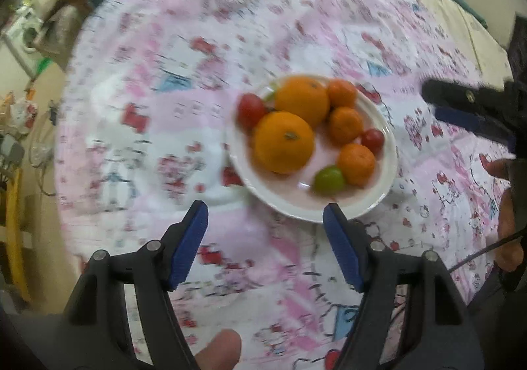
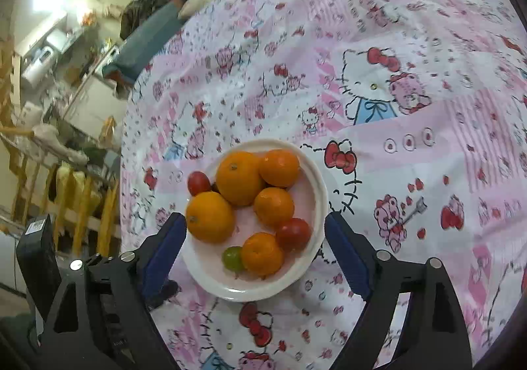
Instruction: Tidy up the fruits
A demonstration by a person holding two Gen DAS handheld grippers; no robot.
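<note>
A white plate [image 1: 388, 139] [image 2: 316, 179] sits on a pink Hello Kitty cloth. It holds two big oranges [image 1: 283, 146] [image 2: 210, 216], three small tangerines [image 1: 356, 163] [image 2: 263, 253], two red tomatoes [image 1: 251, 110] [image 2: 293, 234] and one green fruit [image 1: 328, 179] [image 2: 232, 258]. My left gripper [image 1: 265, 213] is open and empty, above the cloth just short of the plate's near rim. My right gripper [image 2: 255, 221] is open and empty, its jaws standing either side of the plate. The right gripper also shows in the left wrist view [image 1: 461, 106], right of the plate.
The patterned cloth [image 2: 395, 90] covers a bed-like surface. A blue-grey pillow [image 2: 145, 40] and bedding lie at the far edge. Wooden railing and room clutter [image 2: 49, 139] lie off the left side.
</note>
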